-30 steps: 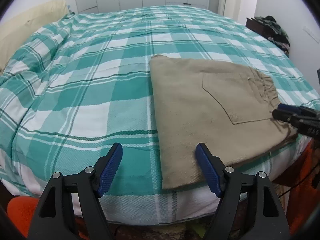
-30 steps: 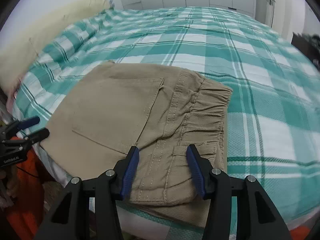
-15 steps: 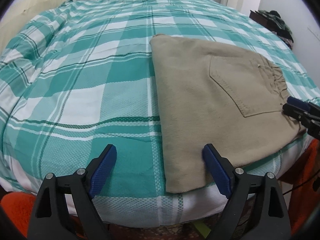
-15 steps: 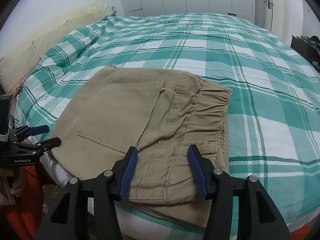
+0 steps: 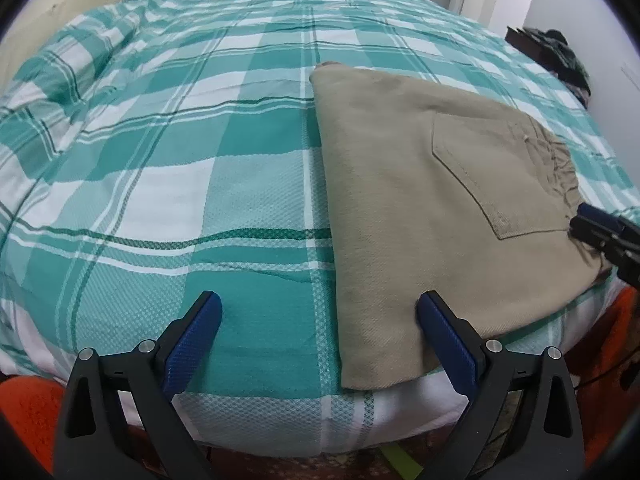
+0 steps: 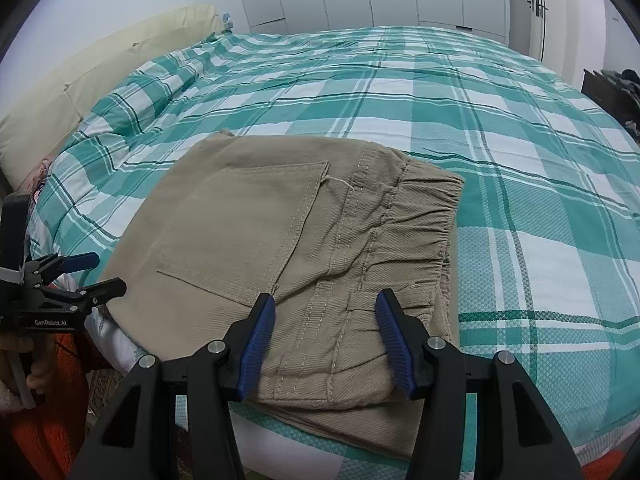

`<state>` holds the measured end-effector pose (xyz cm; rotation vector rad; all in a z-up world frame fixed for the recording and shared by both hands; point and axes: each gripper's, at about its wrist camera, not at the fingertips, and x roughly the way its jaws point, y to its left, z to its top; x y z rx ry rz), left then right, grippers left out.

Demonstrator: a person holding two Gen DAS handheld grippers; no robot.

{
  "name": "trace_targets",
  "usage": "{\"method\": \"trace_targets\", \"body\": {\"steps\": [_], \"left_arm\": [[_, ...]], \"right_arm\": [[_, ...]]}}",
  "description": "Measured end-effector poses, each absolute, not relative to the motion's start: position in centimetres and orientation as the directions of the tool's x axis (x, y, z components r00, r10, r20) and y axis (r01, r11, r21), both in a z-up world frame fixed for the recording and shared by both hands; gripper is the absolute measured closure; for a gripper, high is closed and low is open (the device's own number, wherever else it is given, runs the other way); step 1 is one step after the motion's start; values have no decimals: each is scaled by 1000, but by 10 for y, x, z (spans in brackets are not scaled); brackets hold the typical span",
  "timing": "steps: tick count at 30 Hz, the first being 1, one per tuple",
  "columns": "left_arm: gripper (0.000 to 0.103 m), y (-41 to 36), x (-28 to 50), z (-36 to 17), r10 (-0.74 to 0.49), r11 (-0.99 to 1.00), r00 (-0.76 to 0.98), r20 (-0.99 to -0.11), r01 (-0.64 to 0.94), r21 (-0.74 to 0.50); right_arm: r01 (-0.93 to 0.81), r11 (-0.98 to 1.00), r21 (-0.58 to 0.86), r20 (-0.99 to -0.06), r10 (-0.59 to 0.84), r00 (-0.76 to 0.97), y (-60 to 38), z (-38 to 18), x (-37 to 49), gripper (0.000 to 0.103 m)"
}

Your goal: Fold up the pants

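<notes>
Khaki folded pants (image 6: 304, 248) beneath right gripper's (image 6: 326, 334) spread fingers (image 6: 260, 332)

The bed (image 5: 180, 152) wears a green-and-white checked cover; folded tan pants (image 5: 420, 200) lie flat near its front edge, cream pillows (image 6: 100, 68) at the head.

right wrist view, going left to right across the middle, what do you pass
left hand-held gripper → back pocket of the folded pants → elastic waistband → plaid bedspread
</notes>
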<state>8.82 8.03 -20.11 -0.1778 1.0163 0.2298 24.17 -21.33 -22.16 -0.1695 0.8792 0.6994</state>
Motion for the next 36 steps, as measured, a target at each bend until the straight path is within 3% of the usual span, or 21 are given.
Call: {"method": "trace_targets", "body": {"steps": [7, 13, 17, 19, 21, 25, 29, 33, 36], "left_arm": [[6, 101, 87, -148, 49, 935, 630, -775, -302, -187], [5, 72, 149, -120, -31, 982, 692, -721, -113, -151], [5, 74, 205, -177, -15, 985, 530, -848, -136, -102], [3, 87, 219, -225, -84, 968, 391, -916, -187, -169], [3, 98, 216, -230, -134, 945, 403, -905, -223, -239], [5, 91, 206, -191, -84, 962, 479, -874, -190, -197], [4, 98, 195, -166, -112, 942, 561, -820, -204, -267], [3, 95, 209, -227, -46, 970, 347, -937, -207, -125], [6, 108, 194, -215, -80, 951, 388, -918, -247, -187]], "right_arm": [[-623, 765, 166, -750, 508, 424, -217, -223, 244, 50], [-623, 765, 164, -749, 507, 426, -216, -223, 244, 49], [-626, 762, 166, -747, 512, 425, -216, -224, 244, 49], [-628, 761, 162, -747, 511, 426, -216, -224, 243, 49], [-630, 759, 164, -747, 512, 423, -216, -224, 243, 49], [-632, 758, 162, -748, 512, 423, -215, -224, 243, 49], [-628, 755, 188, -745, 526, 409, -218, -225, 246, 49], [-632, 756, 174, -747, 519, 415, -217, -225, 245, 49], [-637, 754, 163, -749, 515, 417, -216, -225, 243, 49]]}}
